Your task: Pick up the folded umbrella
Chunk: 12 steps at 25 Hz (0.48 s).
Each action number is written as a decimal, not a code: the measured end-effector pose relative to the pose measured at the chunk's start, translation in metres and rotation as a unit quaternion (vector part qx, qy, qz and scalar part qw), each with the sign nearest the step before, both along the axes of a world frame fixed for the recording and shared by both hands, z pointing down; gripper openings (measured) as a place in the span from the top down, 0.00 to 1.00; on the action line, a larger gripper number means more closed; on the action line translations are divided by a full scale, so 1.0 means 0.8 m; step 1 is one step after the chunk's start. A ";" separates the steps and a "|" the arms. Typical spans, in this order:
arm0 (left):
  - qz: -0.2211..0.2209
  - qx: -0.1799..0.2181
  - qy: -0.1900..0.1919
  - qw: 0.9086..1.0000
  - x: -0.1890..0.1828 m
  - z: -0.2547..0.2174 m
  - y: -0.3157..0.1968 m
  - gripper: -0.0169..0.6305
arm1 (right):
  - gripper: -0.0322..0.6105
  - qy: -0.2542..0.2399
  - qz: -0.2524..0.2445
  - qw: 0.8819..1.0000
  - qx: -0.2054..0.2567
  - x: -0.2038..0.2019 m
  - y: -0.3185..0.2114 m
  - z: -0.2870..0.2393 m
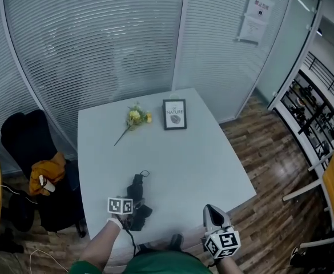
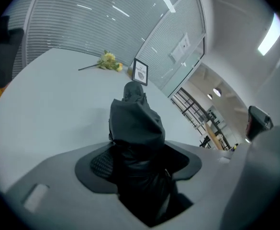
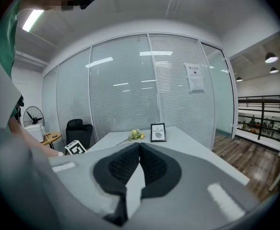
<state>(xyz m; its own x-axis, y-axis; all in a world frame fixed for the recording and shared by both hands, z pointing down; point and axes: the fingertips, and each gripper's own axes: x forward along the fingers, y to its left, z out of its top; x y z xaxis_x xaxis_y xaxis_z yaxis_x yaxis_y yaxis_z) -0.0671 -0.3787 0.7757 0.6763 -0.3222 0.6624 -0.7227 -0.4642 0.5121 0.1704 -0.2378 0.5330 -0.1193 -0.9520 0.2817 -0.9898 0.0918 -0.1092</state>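
Observation:
The folded black umbrella [image 1: 136, 194] lies lengthwise near the white table's [image 1: 184, 158] front edge, its strap end pointing away from me. My left gripper [image 1: 133, 211] is closed around the umbrella's near end. In the left gripper view the umbrella [image 2: 137, 121] fills the gap between both dark pads [image 2: 99, 164] and juts out ahead of the left gripper [image 2: 140, 164]. My right gripper [image 1: 212, 213] hovers at the table's front right edge. In its own view the right gripper [image 3: 139, 147] is shut, pads meeting at the tips with nothing between them.
At the table's far side lie a yellow flower sprig [image 1: 135, 117] and a small framed picture [image 1: 174, 114]. A black chair [image 1: 29, 147] with an orange cloth [image 1: 49, 169] stands left of the table. Glass walls with blinds lie behind; wooden floor is on the right.

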 end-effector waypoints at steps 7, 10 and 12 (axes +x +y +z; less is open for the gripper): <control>-0.074 0.030 0.151 0.985 -0.003 -0.093 0.003 0.52 | 0.95 -0.003 -0.037 0.999 0.006 -0.017 -0.020 -0.003; -0.087 0.052 0.189 0.977 -0.001 -0.137 0.006 0.52 | 0.95 -0.005 -0.045 0.999 0.008 -0.018 -0.024 -0.002; -0.087 0.070 0.202 0.973 0.001 -0.162 0.006 0.52 | 0.95 -0.006 -0.050 0.999 0.011 -0.019 -0.028 -0.004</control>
